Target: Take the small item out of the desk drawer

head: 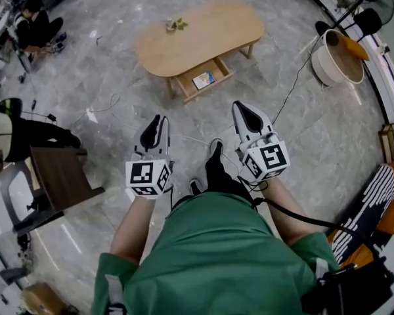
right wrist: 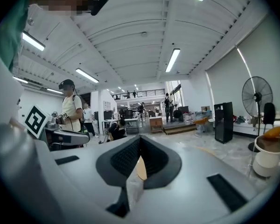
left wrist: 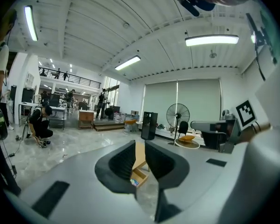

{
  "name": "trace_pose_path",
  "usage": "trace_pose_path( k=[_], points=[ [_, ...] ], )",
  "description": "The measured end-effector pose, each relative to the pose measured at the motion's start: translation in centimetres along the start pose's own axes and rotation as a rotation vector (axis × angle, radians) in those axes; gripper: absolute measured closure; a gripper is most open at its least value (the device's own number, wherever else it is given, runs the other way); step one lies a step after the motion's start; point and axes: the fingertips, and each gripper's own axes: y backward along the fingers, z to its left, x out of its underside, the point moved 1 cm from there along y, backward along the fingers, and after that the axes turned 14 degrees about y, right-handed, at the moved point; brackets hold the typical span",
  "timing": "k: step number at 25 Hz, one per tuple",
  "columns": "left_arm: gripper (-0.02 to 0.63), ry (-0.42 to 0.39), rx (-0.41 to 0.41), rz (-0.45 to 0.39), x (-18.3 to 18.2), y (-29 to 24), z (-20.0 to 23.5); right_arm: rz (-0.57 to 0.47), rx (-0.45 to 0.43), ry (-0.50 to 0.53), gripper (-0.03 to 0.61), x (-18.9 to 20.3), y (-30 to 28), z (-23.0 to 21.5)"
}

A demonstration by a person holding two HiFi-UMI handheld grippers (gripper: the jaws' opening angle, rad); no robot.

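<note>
The drawer [head: 189, 88] stands open under the wooden table [head: 210, 28] at upper centre, with the small item [head: 203, 80] inside. Mid-frame, well short of it, the left gripper [head: 156, 126] has its jaws slightly apart and the right gripper [head: 247, 111] is closed on nothing — both aimed tableward, probably for the approach.

One oval wooden surface [head: 236, 25]. One open drawer [head: 220, 71], one small item [head: 203, 80] inside. One small plant [head: 176, 24]. One white tub [head: 322, 67]. One standing fan [right wrist: 256, 97]. Two grippers: left gripper [head: 156, 120], right gripper [head: 241, 107].
</note>
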Motion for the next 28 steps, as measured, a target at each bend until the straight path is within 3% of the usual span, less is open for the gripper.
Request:
trace_pose_path(
  k=[19, 28],
  points=[
    [0.538, -0.039, -0.136, 0.006, -5.5, -16.3, 1.9, -0.002, -0.138, -0.088, 0.557, 2.8, -16.5, -13.6],
    [0.538, -0.019, -0.112, 0.068, -4.5, -22.1, 4.9, 0.103, -0.119, -0.112, 0.557, 7.3, -21.0, -16.5]
  ],
)
